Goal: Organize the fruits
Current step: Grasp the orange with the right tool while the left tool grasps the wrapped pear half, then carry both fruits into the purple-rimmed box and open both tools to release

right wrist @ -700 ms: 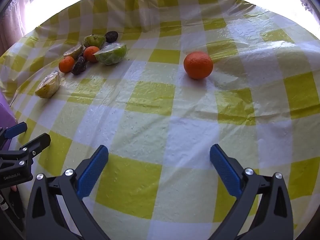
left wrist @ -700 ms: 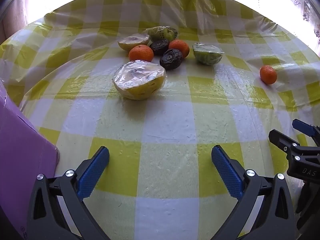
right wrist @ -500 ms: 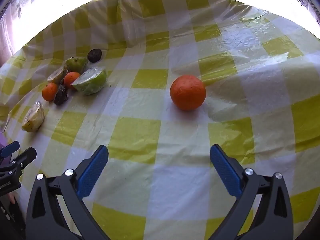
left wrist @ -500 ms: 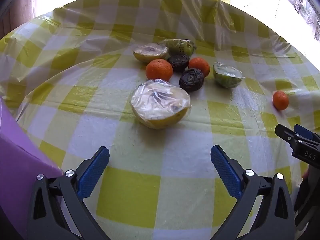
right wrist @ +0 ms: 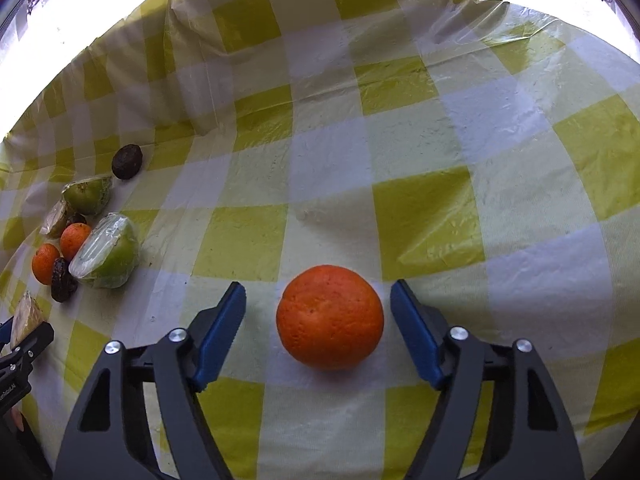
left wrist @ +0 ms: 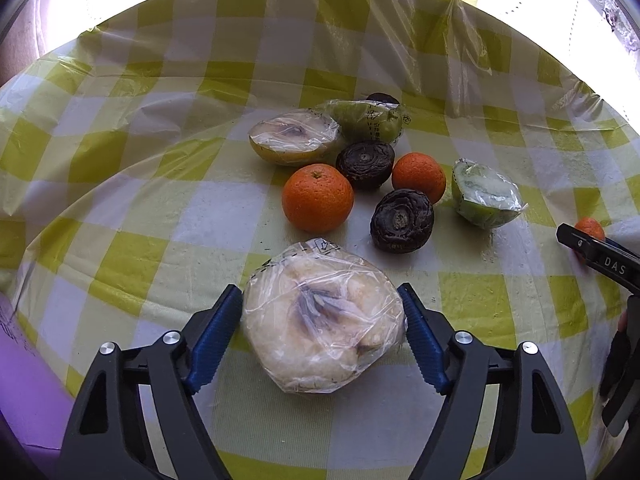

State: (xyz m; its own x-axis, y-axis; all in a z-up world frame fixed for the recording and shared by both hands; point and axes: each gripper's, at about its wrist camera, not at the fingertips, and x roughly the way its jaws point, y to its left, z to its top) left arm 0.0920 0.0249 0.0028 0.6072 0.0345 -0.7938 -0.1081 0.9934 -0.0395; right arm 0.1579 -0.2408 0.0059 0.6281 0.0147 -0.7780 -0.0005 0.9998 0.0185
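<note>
In the left wrist view my left gripper (left wrist: 322, 320) is open around a plastic-wrapped yellow fruit half (left wrist: 322, 326) lying on the checked tablecloth; its blue pads sit right beside both sides. Behind it lie two oranges (left wrist: 317, 198), two dark wrinkled fruits (left wrist: 402, 220), another wrapped yellow half (left wrist: 294, 136) and wrapped green halves (left wrist: 484, 194). In the right wrist view my right gripper (right wrist: 318, 316) is open around a lone orange (right wrist: 330, 322), with gaps on both sides.
A purple object (left wrist: 22, 392) stands at the left edge of the left wrist view. The right gripper's body (left wrist: 600, 258) shows at the far right there. The fruit cluster (right wrist: 104, 252) lies left in the right wrist view, with one dark fruit (right wrist: 127, 161) apart behind it.
Both grippers moved forward and down. The wrapped yellow half now lies between the left fingers and the lone orange between the right fingers. Both jaws have narrowed somewhat.
</note>
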